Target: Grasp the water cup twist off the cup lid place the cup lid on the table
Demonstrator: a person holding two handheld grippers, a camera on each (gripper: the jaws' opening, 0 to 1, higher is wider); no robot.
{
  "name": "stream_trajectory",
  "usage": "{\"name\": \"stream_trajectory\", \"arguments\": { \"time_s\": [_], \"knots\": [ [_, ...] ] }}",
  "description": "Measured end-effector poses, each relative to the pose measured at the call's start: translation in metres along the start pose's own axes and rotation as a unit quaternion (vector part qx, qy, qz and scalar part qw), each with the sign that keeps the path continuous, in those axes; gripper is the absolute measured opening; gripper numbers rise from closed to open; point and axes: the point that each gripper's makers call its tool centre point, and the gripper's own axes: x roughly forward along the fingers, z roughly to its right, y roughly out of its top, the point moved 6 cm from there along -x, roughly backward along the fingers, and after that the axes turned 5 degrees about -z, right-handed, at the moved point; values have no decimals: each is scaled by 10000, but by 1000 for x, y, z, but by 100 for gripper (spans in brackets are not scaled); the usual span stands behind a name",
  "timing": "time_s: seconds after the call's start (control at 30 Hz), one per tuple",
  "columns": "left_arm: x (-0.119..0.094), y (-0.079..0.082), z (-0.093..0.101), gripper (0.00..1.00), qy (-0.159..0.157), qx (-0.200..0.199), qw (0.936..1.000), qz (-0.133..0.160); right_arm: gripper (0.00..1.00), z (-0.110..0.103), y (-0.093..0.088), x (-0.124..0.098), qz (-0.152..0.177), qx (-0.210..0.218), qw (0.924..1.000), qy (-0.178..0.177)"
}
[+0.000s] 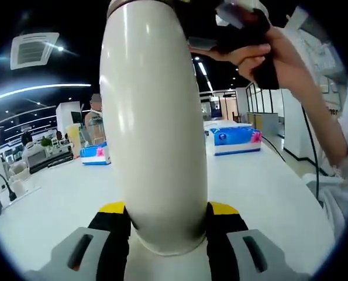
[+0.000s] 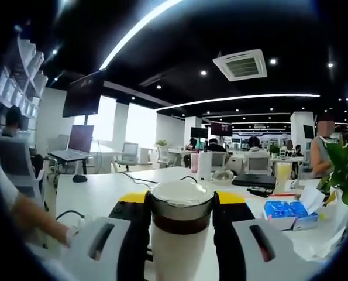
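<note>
A tall cream water cup (image 1: 156, 129) stands between the yellow-tipped black jaws of my left gripper (image 1: 168, 212), which is shut on the cup's lower body just above the white table (image 1: 267, 187). In the left gripper view a person's hand (image 1: 261, 52) holds a black gripper at the cup's top. In the right gripper view the cup lid (image 2: 181, 199), silver-rimmed over a dark band, sits on the cream cup body (image 2: 178, 252). My right gripper (image 2: 181, 206) is shut on the lid, a pad pressing each side.
Blue tissue packs (image 1: 235, 139) (image 1: 95, 154) lie farther back on the table; another tissue pack (image 2: 286, 212) and a green plant (image 2: 344, 170) are at the right. A laptop (image 2: 74, 149) and cables sit at the left. People sit in the office behind.
</note>
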Motion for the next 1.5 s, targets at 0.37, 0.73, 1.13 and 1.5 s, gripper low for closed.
{"name": "stream_trajectory", "arguments": {
  "time_s": [0.37,0.73,1.13,1.5],
  "knots": [
    [0,0,0,52,1,13,10000,-6,44,7,0,0,-17,-63,9979,637],
    [0,0,0,52,-1,12,10000,-13,44,12,0,1,36,-20,9936,1128],
    [0,0,2,52,-3,10,10000,-22,44,18,-1,4,91,25,9854,1699],
    [-2,0,6,52,-26,27,10000,-23,44,19,-5,3,390,-16,9713,2347]
  ]
}}
